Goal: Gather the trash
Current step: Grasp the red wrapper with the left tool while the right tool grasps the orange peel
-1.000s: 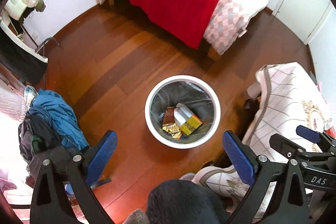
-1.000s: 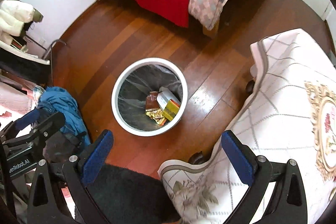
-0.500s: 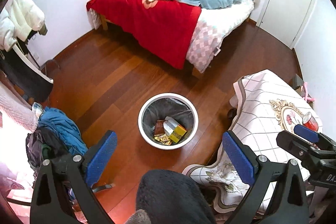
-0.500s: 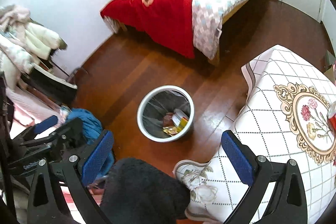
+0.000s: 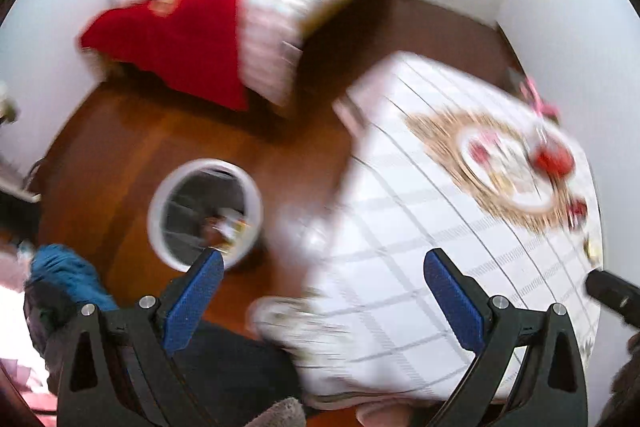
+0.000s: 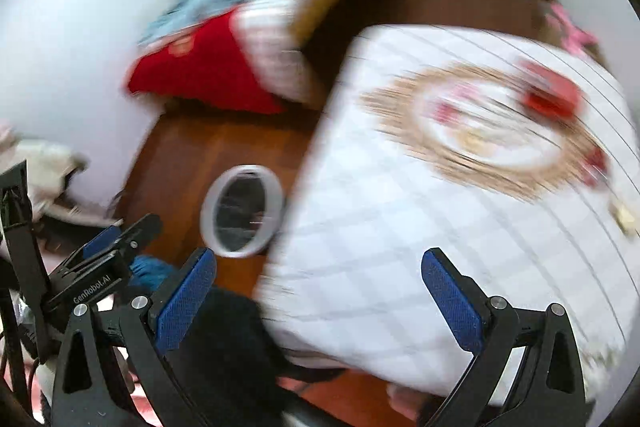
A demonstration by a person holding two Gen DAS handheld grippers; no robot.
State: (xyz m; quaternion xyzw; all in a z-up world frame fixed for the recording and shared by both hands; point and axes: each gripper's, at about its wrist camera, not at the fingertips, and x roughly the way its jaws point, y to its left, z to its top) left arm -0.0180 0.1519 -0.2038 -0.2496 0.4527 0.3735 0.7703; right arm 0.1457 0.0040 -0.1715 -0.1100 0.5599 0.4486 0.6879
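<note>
Here both the left gripper [image 5: 322, 297] and the right gripper [image 6: 318, 293] hold their blue jaws wide apart with nothing between them. Beyond them a blurred red can [image 5: 554, 159] stands on the table's white checked cloth [image 5: 400, 227]. The white trash bin [image 5: 205, 215], with wrappers inside, sits on the wood floor [image 5: 120, 155] beside the table.

- Both views are smeared by motion blur.
- The trash in the white bin [image 5: 160, 203] is an unreadable smudge.
- The red object [image 5: 554, 161] on the tablecloth [image 5: 400, 247] cannot be identified.
- The bin [image 6: 208, 211] is partly hidden behind the tablecloth [image 6: 380, 247] in the right view.
</note>
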